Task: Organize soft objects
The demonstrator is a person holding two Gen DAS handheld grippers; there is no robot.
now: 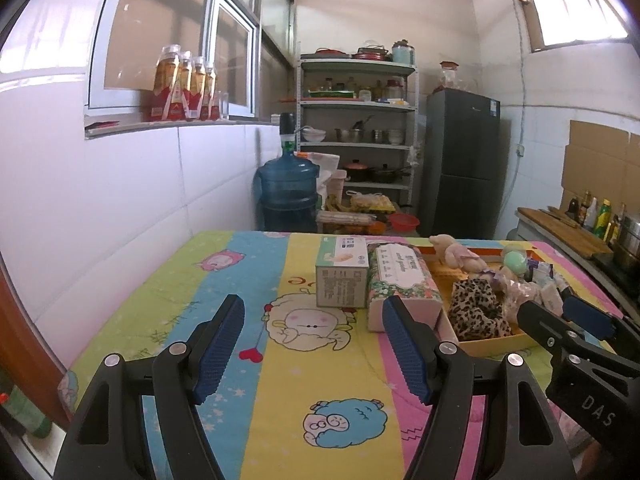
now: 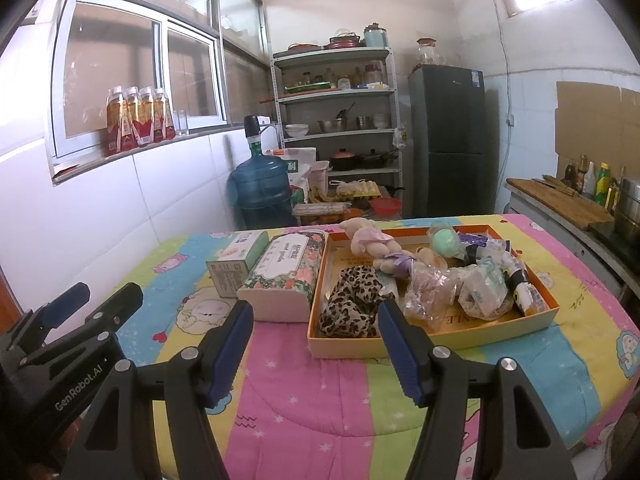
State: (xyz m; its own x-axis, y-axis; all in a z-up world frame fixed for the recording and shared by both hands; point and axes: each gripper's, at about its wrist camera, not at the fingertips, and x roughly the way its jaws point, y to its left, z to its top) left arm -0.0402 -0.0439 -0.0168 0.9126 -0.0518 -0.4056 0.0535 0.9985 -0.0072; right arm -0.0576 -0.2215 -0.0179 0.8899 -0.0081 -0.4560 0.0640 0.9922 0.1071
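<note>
A: What do I have in front of me?

B: From where I sit, both tools hover over the worktop [image 2: 288, 400], which is covered with a striped cartoon quilt. My left hand-held gripper [image 1: 314, 350] has its blue pads spread wide with nothing between them, just the quilt below. My right hand-held gripper [image 2: 316, 350] is released too, jaws apart and empty.

A: And the soft things?

B: They sit in the shallow orange tray [image 2: 436, 342] straight ahead of the right tool. A leopard-print scrunchie [image 2: 352, 306] lies in the tray's near left corner, just beyond the right pads. Behind it a pale plush toy [image 2: 370, 240] lies toward the far left side, with a mint-green ball [image 2: 444, 242] to its right. Crinkled clear packets [image 2: 432, 290] and small wrapped items [image 2: 492, 284] fill the rest; I cannot tell exactly what each one is.

A: Anything beside the tray?

B: A floral tissue pack [image 2: 288, 276] lies just to the left of the tray, seemingly touching its wall. Left of that stands a green-and-white box [image 2: 236, 264], close against the tissue pack. In the left view the left tool faces open quilt, with the box [image 1: 342, 274] and tissue pack [image 1: 400, 280] ahead and to the right, and the right tool [image 1: 560, 316] shows at the right edge, near the tray's corner.
</note>
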